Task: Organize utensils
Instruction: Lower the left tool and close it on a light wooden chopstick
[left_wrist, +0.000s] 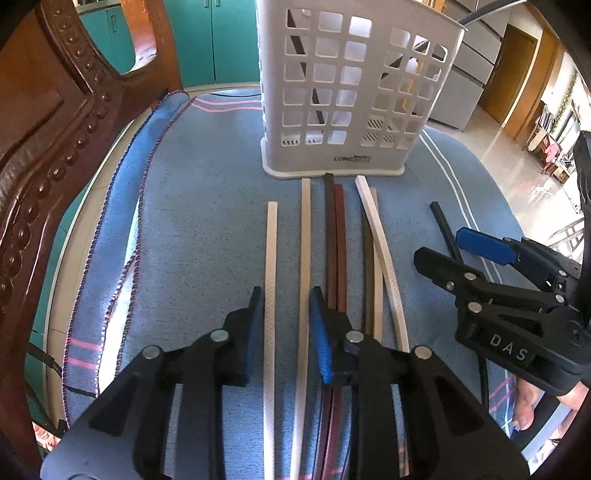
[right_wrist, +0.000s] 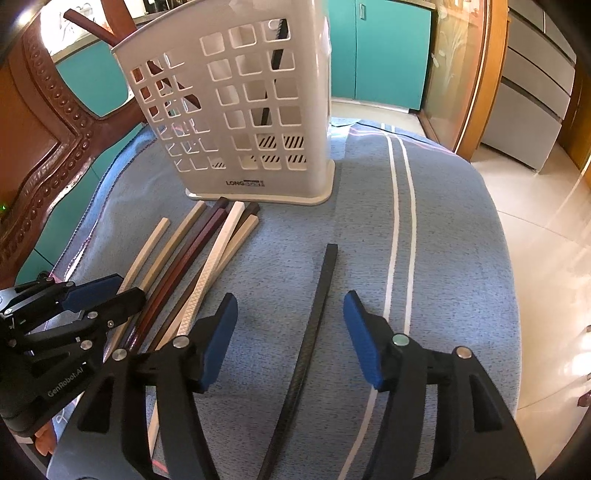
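the right gripper (right_wrist: 290, 339) stands with its jaws well apart and grips nothing; the black chopstick (right_wrist: 317, 314) lies flat on the blue cloth (right_wrist: 450, 258) directly between the two blue pads, touching neither. its long axis runs nearly parallel to the gripper's fingers, from the near edge of the cloth away toward the white slotted holder (right_wrist: 236, 110), with its far end stopping well short of the holder's base. this is the relation that governs the next move, in all likelihood: the jaws close across the stick's thin width, so a straight descent and squeeze should catch it without turning the wrist. the left gripper (left_wrist: 286, 325) is only slightly open and also holds nothing; two pale chopsticks (left_wrist: 271, 258) run side by side between its pads, again lengthwise to the fingers, and no pad presses on either. the remaining brown and pale sticks (left_wrist: 336, 240) lie in a loose bundle just to the right of that gripper, their far ends close to the holder's front foot. the holder stands upright at the far edge of the cloth and already contains a few sticks. the black chopstick lies apart from the bundle, on the right hand's side, so the right hand is the nearer one.
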